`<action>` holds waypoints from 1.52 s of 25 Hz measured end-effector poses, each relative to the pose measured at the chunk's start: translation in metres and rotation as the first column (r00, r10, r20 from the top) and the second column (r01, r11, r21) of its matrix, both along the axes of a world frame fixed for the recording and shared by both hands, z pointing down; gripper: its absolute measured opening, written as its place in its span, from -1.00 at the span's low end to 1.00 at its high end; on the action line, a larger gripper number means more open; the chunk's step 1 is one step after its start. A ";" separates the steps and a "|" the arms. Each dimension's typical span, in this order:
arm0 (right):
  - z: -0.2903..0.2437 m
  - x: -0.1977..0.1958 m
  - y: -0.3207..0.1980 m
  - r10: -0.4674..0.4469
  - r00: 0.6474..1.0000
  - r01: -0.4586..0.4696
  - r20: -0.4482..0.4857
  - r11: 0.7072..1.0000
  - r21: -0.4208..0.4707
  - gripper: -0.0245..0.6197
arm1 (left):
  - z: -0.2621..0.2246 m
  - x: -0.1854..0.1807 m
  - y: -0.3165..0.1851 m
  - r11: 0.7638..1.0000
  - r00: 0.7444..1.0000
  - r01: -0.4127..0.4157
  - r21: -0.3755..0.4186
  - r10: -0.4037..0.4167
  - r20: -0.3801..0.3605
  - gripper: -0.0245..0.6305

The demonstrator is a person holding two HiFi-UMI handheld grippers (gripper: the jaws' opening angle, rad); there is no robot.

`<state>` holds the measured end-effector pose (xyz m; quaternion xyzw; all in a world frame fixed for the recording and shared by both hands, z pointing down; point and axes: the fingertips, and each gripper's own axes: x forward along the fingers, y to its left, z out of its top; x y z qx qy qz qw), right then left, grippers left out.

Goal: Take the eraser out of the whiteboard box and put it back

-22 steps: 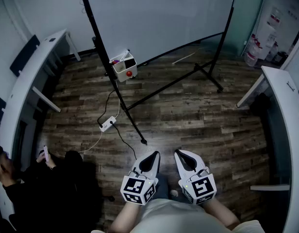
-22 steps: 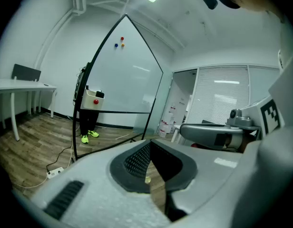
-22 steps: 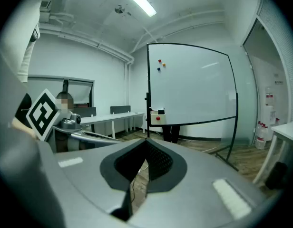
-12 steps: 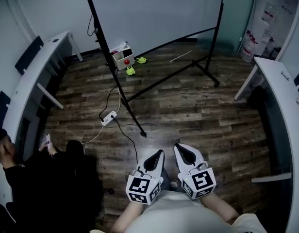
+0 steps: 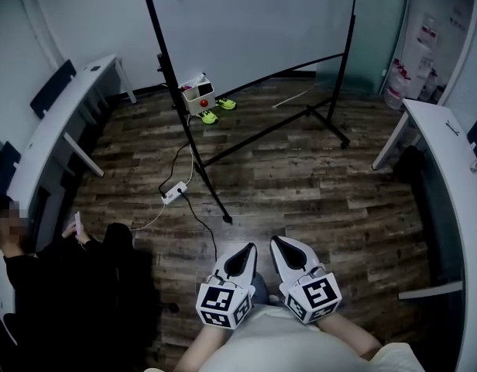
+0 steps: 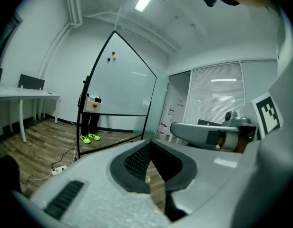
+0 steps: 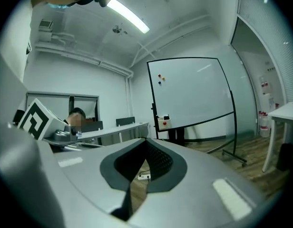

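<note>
The white whiteboard box [image 5: 198, 97] with a red dot hangs on the left leg of the whiteboard stand [image 5: 193, 142], far across the room. It also shows small in the left gripper view [image 6: 93, 103] and in the right gripper view [image 7: 164, 122]. What lies in the box is too small to make out, and I cannot pick out the eraser. My left gripper [image 5: 248, 248] and right gripper [image 5: 276, 242] are held side by side close to my body, pointing toward the board. Both are shut with nothing between their jaws.
Someone stands behind the whiteboard; their yellow-green shoes [image 5: 215, 108] show under it. A power strip [image 5: 173, 193] and its cable lie on the wood floor. Curved white desks run along the left [image 5: 60, 122] and right [image 5: 447, 184]. A seated person [image 5: 45, 285] is at the lower left.
The head view has lifted a little, so the whiteboard and box sit slightly lower and the shoes behind it came into sight. Both grippers stay shut near my body.
</note>
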<state>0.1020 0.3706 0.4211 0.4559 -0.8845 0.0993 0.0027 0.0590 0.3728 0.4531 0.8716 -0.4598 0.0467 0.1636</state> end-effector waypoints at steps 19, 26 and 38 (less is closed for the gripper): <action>0.002 -0.011 -0.066 -0.060 0.997 0.059 -0.044 0.998 -0.010 -0.91 | -0.008 -0.020 -0.078 0.999 0.999 0.046 0.009 -0.046 0.011 -0.92; 0.011 -0.009 -0.112 -0.056 0.996 0.054 -0.071 0.998 -0.030 -0.91 | -0.006 -0.025 -0.121 0.998 0.998 0.059 0.001 -0.059 -0.004 -0.92; 0.002 -0.027 -0.187 -0.079 0.994 0.076 -0.078 0.997 -0.032 -0.91 | -0.009 -0.044 -0.193 0.997 0.997 0.080 -0.020 -0.080 -0.009 -0.92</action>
